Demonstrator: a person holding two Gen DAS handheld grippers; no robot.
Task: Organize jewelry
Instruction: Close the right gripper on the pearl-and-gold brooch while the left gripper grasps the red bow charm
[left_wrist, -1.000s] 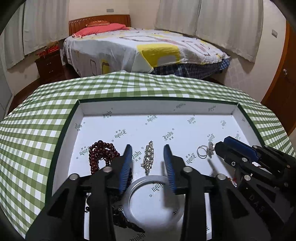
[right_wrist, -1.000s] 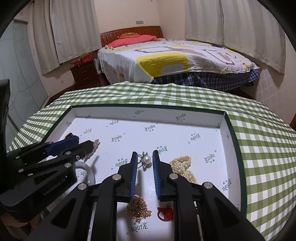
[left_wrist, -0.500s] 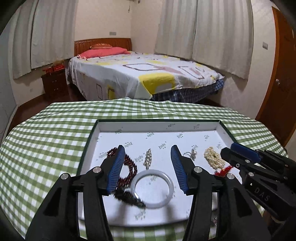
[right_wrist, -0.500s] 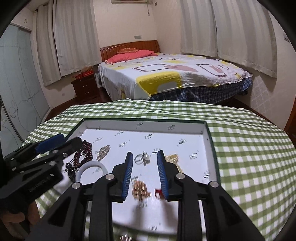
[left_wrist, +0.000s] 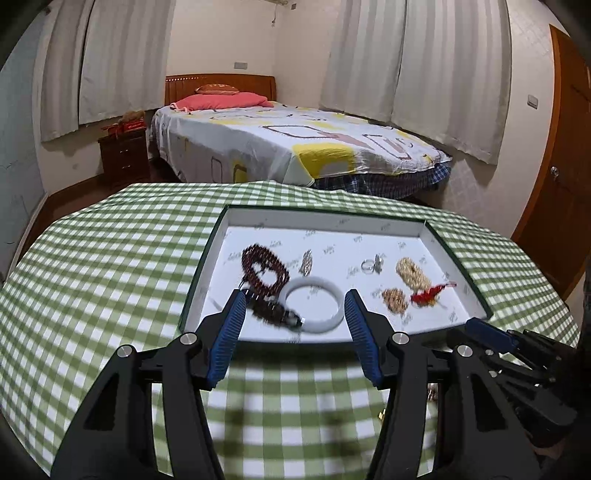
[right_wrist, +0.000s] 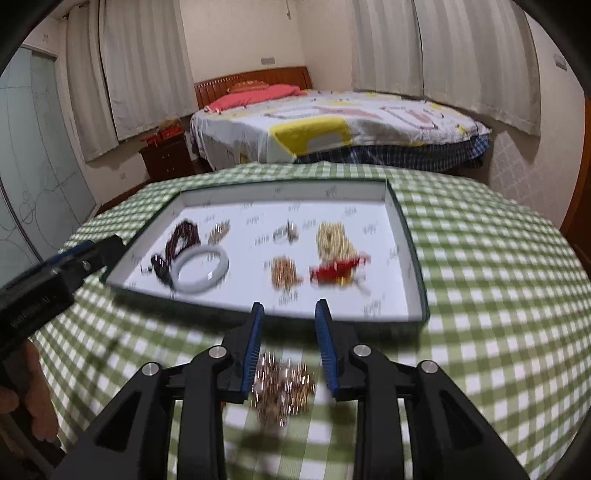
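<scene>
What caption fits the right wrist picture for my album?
Open right gripper above a gold chain pile on the checked cloth, jewelry tray ahead.

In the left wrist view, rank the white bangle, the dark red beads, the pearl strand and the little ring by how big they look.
1. Dark red beads and white bangle: about alike, and the bangle lies nearer.
2. Pearl strand.
3. Ring, clearly smallest.

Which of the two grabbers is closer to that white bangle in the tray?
Left. The left gripper points at the white bangle from just outside the tray; its jaws have just been opening, empty. The right gripper sits further right, over a gold chain pile on the tablecloth.
</scene>
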